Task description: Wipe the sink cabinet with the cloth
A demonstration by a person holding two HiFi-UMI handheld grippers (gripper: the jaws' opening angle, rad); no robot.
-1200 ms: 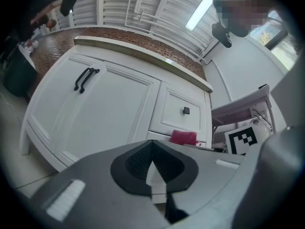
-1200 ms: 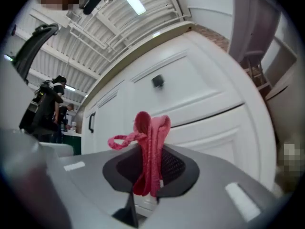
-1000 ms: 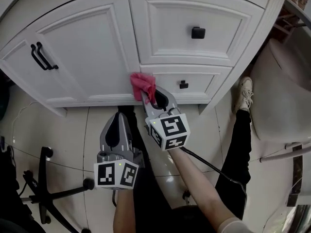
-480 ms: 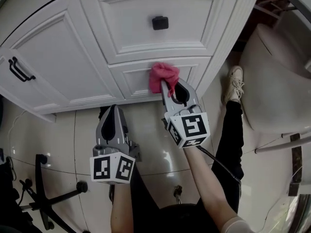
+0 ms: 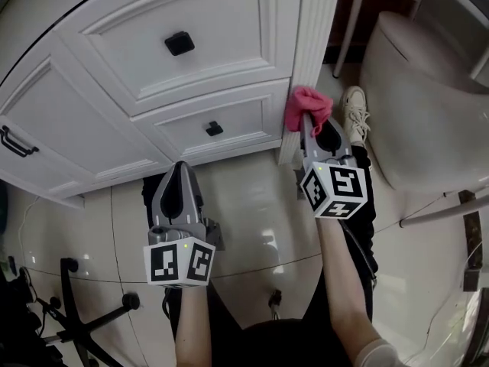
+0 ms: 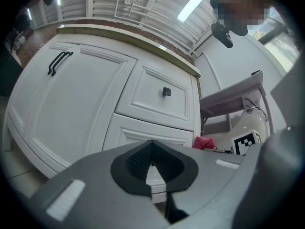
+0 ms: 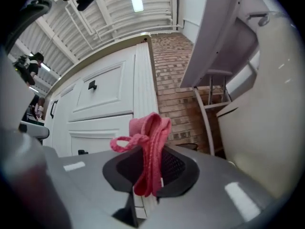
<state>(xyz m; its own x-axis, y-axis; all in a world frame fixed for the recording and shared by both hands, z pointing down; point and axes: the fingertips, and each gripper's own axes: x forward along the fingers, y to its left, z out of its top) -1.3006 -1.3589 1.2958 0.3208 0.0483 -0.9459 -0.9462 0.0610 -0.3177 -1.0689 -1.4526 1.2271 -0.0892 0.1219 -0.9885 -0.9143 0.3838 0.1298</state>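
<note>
Right gripper (image 7: pixel 148 178) jaws: clamped on the cloth (image 7: pixel 148 144), with 1 folded bunch standing up past the tips.
Left gripper (image 6: pixel 152 151) jaws: closed together, nothing between them.
Cloth (image 5: pixel 308 105): pink; at the right front corner of the sink cabinet (image 5: pixel 114 105), low down near its bottom edge, against the fluted corner post (image 5: pixel 309 44).
Right gripper (image 5: pixel 306 119): points up at that corner post; marker cube (image 5: pixel 334 189) faces the head camera.
Left gripper (image 5: pixel 181 168): over the floor tiles (image 5: pixel 252 205), tips just short of the cabinet's bottom edge, apart from the cloth.
Cabinet front: 2 drawers at the right end, each with 1 black knob, upper (image 5: pixel 179 43) and lower (image 5: pixel 215 128); 1 door toward the left edge with a black bar handle (image 5: pixel 15 142).
Beside the right corner: white shoe (image 5: pixel 353 113) and toilet (image 5: pixel 428 105).
Lower left: black chair base (image 5: pixel 76 312).
</note>
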